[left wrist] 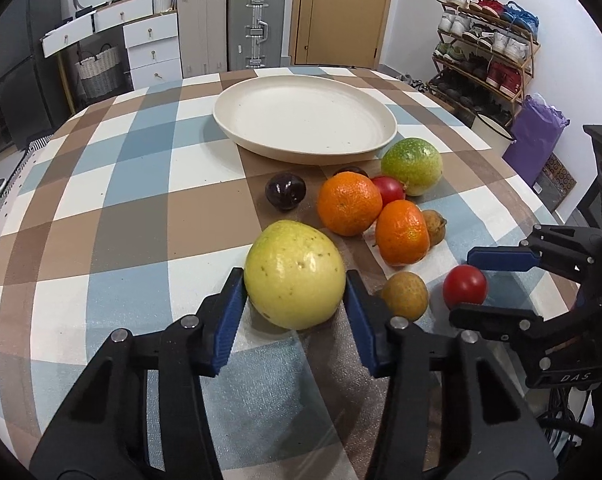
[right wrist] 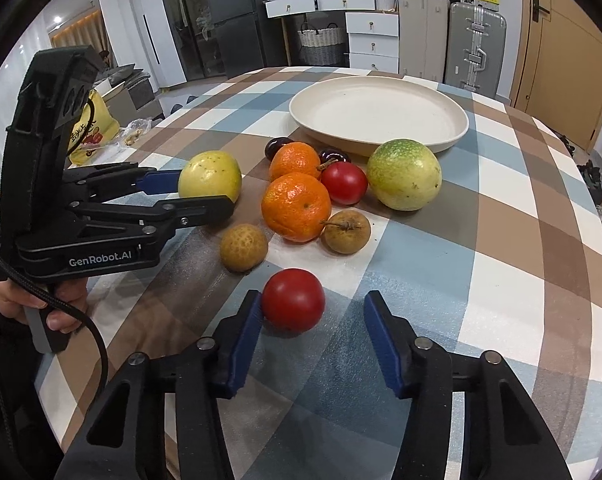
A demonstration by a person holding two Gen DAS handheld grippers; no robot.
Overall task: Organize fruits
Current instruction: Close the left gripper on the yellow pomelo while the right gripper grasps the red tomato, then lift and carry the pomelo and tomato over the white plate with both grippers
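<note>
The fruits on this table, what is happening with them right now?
A person holds a gripper in each hand. The left gripper is closed on the yellow fruit, which rests on the checked tablecloth. The right gripper is open around a red fruit. The cream plate holds nothing yet; the other fruits lie in front of it.

- Checked tablecloth [left wrist: 101, 216]: matt woven cloth.
- Cream plate [left wrist: 261, 80]: matt, faintly speckled.
- Red tomato [right wrist: 293, 300]: smooth, glossy.
- Tangerine [right wrist: 296, 207]: dimpled peel.
</note>
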